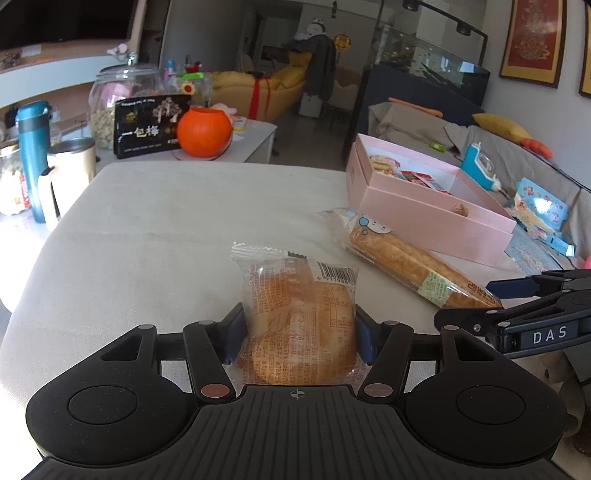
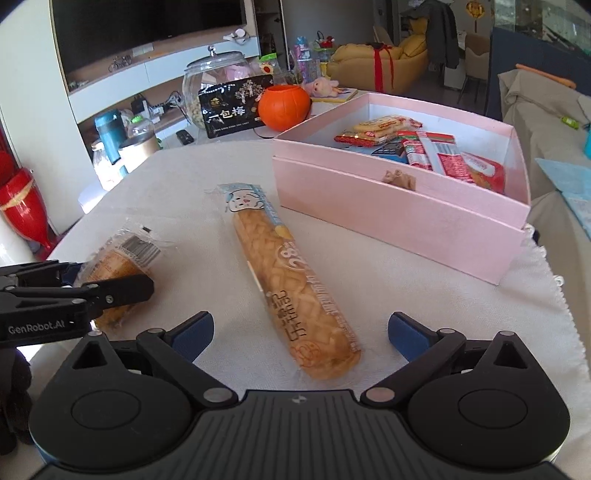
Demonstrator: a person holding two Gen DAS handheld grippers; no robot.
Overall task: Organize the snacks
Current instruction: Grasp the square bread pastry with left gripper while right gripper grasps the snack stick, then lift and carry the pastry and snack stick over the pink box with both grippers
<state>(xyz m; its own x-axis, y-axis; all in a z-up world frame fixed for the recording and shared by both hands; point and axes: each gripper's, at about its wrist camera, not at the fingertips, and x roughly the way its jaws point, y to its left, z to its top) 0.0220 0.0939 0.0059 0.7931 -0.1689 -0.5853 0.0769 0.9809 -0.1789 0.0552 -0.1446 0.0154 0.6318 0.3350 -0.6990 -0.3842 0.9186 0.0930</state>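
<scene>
Daylight fills a living room with a dark television [image 2: 147,29] on the far wall and a yellow armchair [image 1: 258,88] tied with red ribbon behind the work surface. A pale cloth-covered table [image 1: 166,221] carries the snacks. Along its right edge sits an open pink box [image 2: 399,206], already holding red and yellow packets [image 2: 424,147]. A long wrapped pastry stick [image 2: 291,284] lies near the middle of the table, just beside the box. On a lower table past the far edge stand a black snack box [image 1: 147,125], an orange pumpkin pot [image 1: 204,131] and a glass jar [image 1: 110,103]. Near the table's front edge, the left gripper [image 1: 297,332] clamps its blue pads on a wrapped round bun [image 1: 299,325]. The right gripper [image 2: 301,332] stands wide apart, empty, straddling the pastry stick's near end.
</scene>
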